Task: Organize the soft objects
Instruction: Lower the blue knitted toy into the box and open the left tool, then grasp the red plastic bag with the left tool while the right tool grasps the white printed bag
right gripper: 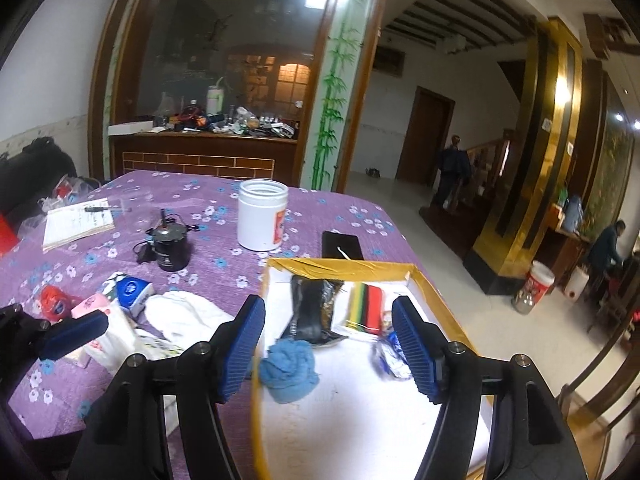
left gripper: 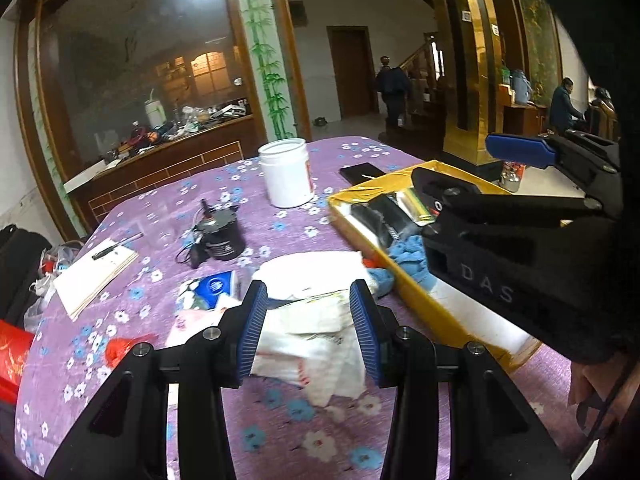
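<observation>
My left gripper (left gripper: 308,332) is shut on a white plastic packet (left gripper: 308,340) and holds it a little above the purple flowered tablecloth (left gripper: 132,280). A white cloth (left gripper: 312,272) lies just beyond it. My right gripper (right gripper: 328,348) is open and empty over the yellow-rimmed box (right gripper: 340,266). A blue fluffy cloth (right gripper: 290,372) lies in the box by the left rim, between my right fingers. The box also holds a black packet (right gripper: 312,312), a striped pack (right gripper: 366,306) and a small blue-white wrapper (right gripper: 390,356). A blue tissue pack (right gripper: 134,290) lies on the table.
A white jar (right gripper: 262,214), a black round device (right gripper: 170,250) with cord, a black phone (right gripper: 342,244) and a notepad with pen (right gripper: 78,220) stand further back. A red bag (right gripper: 54,304) and pink packet (right gripper: 90,304) lie at left. The table edge drops off to the right.
</observation>
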Available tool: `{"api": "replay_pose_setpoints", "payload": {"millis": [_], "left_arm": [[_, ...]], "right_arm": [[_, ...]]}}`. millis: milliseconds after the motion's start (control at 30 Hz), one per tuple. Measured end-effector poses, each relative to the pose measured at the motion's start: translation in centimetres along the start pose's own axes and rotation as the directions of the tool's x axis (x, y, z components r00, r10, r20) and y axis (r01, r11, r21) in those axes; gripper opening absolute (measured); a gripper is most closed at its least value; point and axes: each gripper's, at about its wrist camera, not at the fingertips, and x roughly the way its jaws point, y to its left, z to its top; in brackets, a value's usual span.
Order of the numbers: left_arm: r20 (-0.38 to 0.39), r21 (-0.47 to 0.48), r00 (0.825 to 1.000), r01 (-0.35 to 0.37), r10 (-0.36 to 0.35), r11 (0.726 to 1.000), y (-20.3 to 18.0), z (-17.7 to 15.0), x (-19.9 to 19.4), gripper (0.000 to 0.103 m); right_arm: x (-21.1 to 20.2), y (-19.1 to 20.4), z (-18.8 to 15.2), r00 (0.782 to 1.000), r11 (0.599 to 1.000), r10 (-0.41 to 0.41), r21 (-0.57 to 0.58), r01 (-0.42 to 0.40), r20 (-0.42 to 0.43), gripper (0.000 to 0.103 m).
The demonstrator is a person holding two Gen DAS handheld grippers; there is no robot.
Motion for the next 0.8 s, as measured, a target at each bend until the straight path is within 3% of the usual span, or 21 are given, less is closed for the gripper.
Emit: {"api": "replay_pose_setpoints", "payload": {"millis": [367, 467, 600, 700, 800], "left_arm": [[-0.009, -0.095, 0.998, -0.07, 0.069, 0.993, 6.0, -2.4, -0.8, 0.041], [-0.041, -0.158, 0.994, -0.106, 0.101, 0.982, 9.4, -4.1, -0.9, 0.041], [-0.103, -0.256, 0.986, -0.154, 0.132, 0.954, 14.1, -6.5, -0.2, 0.041], [-0.147, -0.333, 0.98, -0.174, 0.131, 0.927, 17.1, -8.0, 0.6, 0.041], [-0.158, -0.374, 0.979, -0.181, 0.13, 0.91, 18.4, -8.8, 0.8, 0.041]], "right_arm": [[-1.6, 3.7, 0.5, 0.999, 0.996, 0.03, -0.084, -0.027, 0.033, 0.073], [-1.3, 3.7, 0.5, 0.992, 0.991, 0.127, -0.052, -0.127, -0.002, 0.073], [0.4, 2.9, 0.0, 0.928, 0.931, 0.363, 0.082, -0.356, -0.09, 0.073], [2.1, 3.2, -0.8, 0.837, 0.845, 0.527, 0.196, -0.498, -0.148, 0.073], [3.3, 4.5, -1.5, 0.771, 0.789, 0.608, 0.246, -0.563, -0.187, 0.073]]}}
